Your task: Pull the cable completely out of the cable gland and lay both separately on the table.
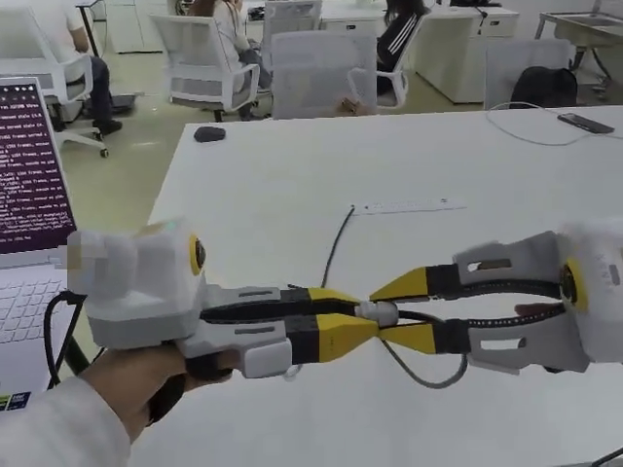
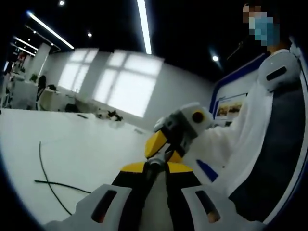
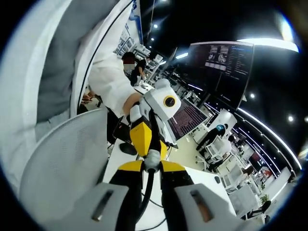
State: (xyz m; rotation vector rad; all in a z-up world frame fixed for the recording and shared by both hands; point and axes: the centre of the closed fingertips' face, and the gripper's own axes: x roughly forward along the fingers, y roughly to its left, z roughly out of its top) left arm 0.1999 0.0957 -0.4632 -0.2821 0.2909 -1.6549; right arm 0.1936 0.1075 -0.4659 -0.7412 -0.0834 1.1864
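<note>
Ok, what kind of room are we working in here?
Probably an open-plan office or lab: white office chairs around long white tables, a laptop showing a terminal, and a large dark wall screen.

Two grippers: left gripper [image 1: 362, 314], right gripper [image 1: 389, 311], centre frame. One cable gland [image 1: 378, 313]. One cable [image 1: 336, 243]. One laptop [image 1: 29, 195], left edge. One mouse [image 1: 208, 133], one phone [image 1: 584, 122], top. One white strip [image 1: 409, 206], mid-frame.

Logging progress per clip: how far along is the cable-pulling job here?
Nothing is finished: the cable runs through the cable gland. In hand: the left gripper and right gripper meet tip to tip, shut at the gland and cable, above the table. Left: pull the cable fully out, then lay both down apart.
</note>
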